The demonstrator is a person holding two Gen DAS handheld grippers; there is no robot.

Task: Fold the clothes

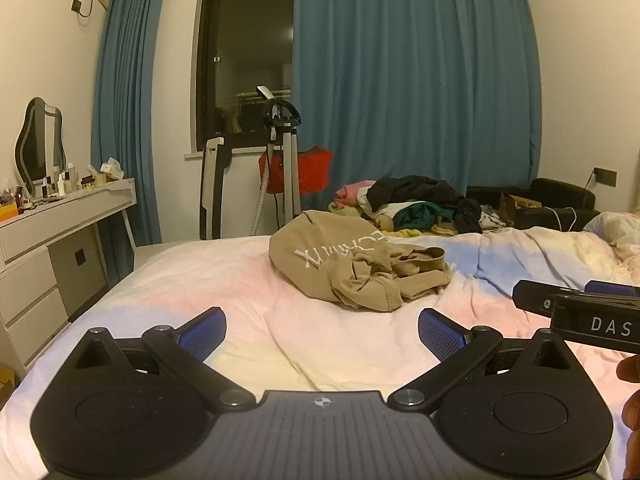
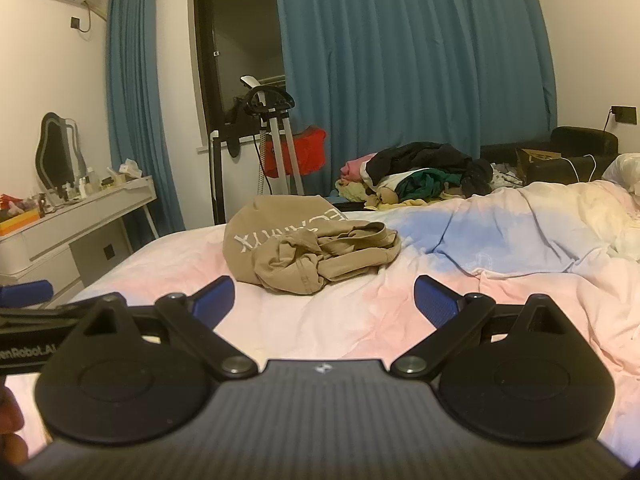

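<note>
Though it lies bunched rather than spread, the tan garment [image 1: 352,264] is the item nearest both grippers, resting on the bed [image 1: 224,280] near its far edge, well apart from either tool.

Item: tan garment, white lettering on the smooth rounded part at left; crumpled folds, a ribbed band and what looks like a seamed hem heaped at right front. Not folded as it lies.

Handling, judged: soft, limp, light to middling in weight; it should drape and sag when lifted, not hold a shape. Fabric looks matt, so slip is unlikely. Nothing fragile. The bedcover beneath is soft and wrinkled too, and could be pinched along with the cloth.

Hold points, judged: the ribbed band or hem edge [image 2: 372,232] at the heap's right front, where a free edge stands proud; a second hold on the smooth lettered side to pull the piece flat.

Orientation: the heap's long axis runs roughly left to right across both views. The lettering reads upside down from here. Which end is collar and which is hem cannot be told for certain.

Left gripper [image 1: 322,332]: jaws spread wide, holding nothing, over the bedcover.
Right gripper [image 2: 324,298]: jaws spread wide, holding nothing, beside the left one.

Also present: a mixed pile of clothes [image 1: 416,204] beyond the bed; blue curtains [image 1: 412,80]; a worktop [image 1: 68,200] with a mirror at left.
</note>
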